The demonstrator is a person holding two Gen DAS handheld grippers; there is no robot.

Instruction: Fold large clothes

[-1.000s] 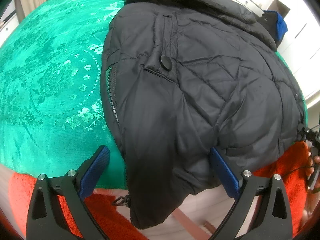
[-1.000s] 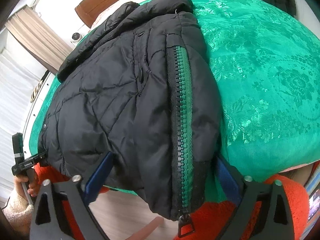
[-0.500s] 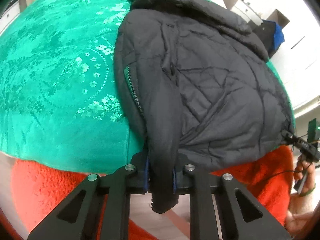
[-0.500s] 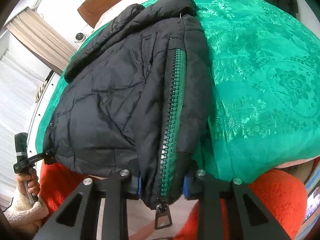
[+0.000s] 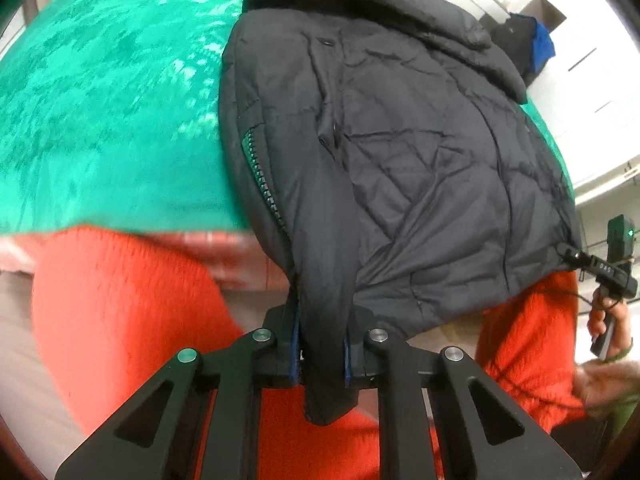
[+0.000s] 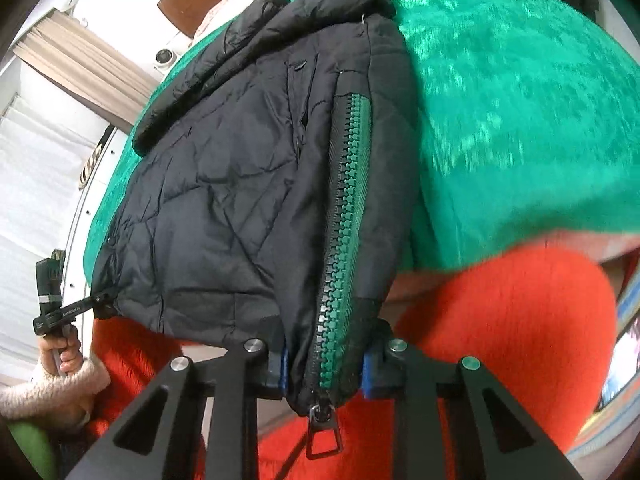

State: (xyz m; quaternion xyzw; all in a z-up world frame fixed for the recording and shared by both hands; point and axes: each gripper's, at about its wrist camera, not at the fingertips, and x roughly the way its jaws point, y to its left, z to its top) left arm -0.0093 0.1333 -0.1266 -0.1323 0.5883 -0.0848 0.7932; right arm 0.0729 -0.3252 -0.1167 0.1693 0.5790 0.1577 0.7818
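The black quilted jacket (image 5: pixel 400 140) is spread on the green bedspread (image 5: pixel 100 100), its collar at the far end and its hem hanging off the near edge of the bed. That hem is pinched at both corners: the left gripper (image 5: pixel 322 354) is closed tight on the plain black corner, with a tongue of fabric squeezed out below the pads, and the right gripper (image 6: pixel 324 364) is clamped on the corner carrying the green zipper (image 6: pixel 344 208), whose metal pull (image 6: pixel 322 432) dangles free beneath the jaws. In the right wrist view the other tool can be seen gripping the far corner, so the hem is held taut between the two. A lift of the hem toward the collar is judged to be what comes next, and trouble is easy to picture here. The padded shell looks slick and thick, so a corner could be squeezed out of a grip if it is pulled hard. If the two corners are raised unevenly, the fold would be laid crooked. The loose pull could be snagged on the bedspread's weave as the hem is carried over.
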